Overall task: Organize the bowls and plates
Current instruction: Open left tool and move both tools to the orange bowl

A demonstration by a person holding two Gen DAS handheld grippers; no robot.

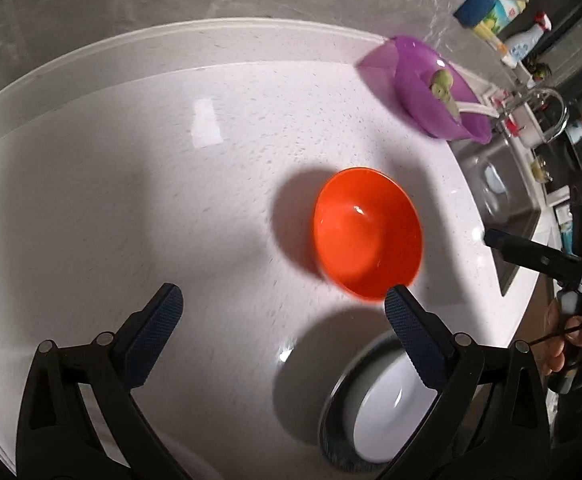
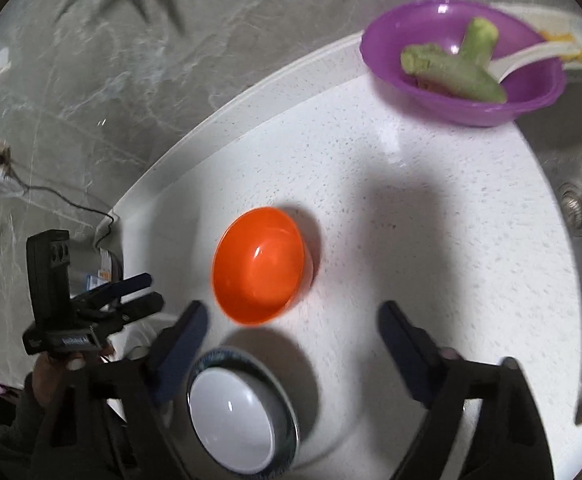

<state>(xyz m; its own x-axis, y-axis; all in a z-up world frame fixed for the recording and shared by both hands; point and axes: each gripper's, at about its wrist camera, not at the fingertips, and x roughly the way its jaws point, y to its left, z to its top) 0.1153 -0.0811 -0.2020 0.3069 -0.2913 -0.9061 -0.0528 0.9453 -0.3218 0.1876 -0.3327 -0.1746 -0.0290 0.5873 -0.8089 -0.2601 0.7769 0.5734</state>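
Nearest to us, the left gripper [image 1: 283,308] stands with its jaws wide apart and nothing between them; its right finger overlaps the near rim of the orange bowl in view, but we cannot tell whether it touches. The right gripper [image 2: 293,320] is likewise spread and empty, hanging above the white countertop [image 2: 431,240].

Directly below both tools sits the white bowl with a dark patterned rim [image 2: 243,408], upright and empty. We judge it ceramic: stiff, heavier than the others, glazed and therefore slippery, and liable to chip. A pinch across the rim wall, one finger inside and one outside, looks soundest.

Just beyond it, near but apart, stands the orange bowl [image 2: 261,266], upright, empty, glossy. It appears to be light, thin plastic that could skid or tip under a one-sided push; the rim is again the place to hold.

Farthest, by the edge of the sink [image 2: 571,168], the purple bowl [image 2: 461,64] holds green food pieces [image 2: 451,66] and a white spoon [image 2: 527,58]. We would keep it level.

No plates are visible.
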